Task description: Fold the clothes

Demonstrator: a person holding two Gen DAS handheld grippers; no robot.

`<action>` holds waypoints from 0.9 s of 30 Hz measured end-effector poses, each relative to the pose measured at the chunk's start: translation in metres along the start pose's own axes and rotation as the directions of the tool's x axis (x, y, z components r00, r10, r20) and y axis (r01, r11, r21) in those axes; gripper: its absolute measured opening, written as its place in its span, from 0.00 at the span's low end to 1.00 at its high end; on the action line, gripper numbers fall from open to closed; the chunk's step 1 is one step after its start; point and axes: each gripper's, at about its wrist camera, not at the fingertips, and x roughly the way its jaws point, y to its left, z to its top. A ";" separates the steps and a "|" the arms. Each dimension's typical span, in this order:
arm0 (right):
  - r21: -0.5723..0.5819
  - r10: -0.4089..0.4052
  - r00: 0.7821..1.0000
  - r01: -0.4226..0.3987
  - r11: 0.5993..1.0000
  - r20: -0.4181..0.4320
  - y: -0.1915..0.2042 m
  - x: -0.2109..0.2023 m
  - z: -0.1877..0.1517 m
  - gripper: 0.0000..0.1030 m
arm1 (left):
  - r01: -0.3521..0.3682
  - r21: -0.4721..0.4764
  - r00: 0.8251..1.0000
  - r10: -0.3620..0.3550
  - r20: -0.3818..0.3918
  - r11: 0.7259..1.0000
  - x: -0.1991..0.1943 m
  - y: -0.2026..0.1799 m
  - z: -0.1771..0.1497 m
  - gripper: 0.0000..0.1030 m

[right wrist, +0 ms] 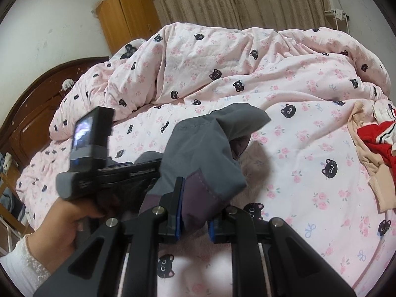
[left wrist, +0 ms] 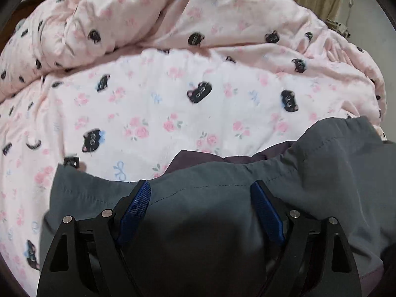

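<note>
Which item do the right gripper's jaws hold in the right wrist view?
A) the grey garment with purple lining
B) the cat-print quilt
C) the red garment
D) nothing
A: the right gripper has the grey garment between its jaws, purple lining showing; the red garment lies apart.

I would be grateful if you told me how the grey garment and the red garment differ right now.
The grey garment is lifted off the bed, while the red garment lies on the quilt at the right edge. The grey one is held by the right gripper; the red one is untouched, beside a peach piece. Both are crumpled, not yet folded.
</note>
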 end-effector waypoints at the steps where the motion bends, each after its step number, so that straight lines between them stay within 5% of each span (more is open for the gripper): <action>1: -0.006 0.000 1.000 0.000 1.000 0.002 0.001 -0.001 0.000 0.15 | 0.003 -0.004 1.000 -0.003 0.010 1.000 -0.003 0.001 0.000 0.78; 8: -0.042 0.011 1.000 -0.010 0.999 0.023 0.008 -0.004 0.006 0.14 | 0.089 -0.116 0.994 -0.081 0.078 0.989 -0.059 0.026 -0.017 0.78; 13: -0.079 0.021 0.999 -0.018 0.997 0.039 0.018 -0.007 0.010 0.13 | 0.141 -0.165 0.990 -0.138 0.028 0.976 -0.089 0.038 -0.045 0.78; 18: -0.146 0.035 0.998 -0.027 0.989 0.054 0.034 -0.011 0.013 0.12 | 0.135 -0.192 0.989 -0.144 -0.031 0.972 -0.091 0.044 -0.077 0.78; 27: -0.254 0.104 0.994 -0.092 0.963 0.038 0.072 -0.008 0.015 0.12 | 0.133 -0.168 0.990 -0.138 -0.017 0.977 -0.087 0.047 -0.080 0.78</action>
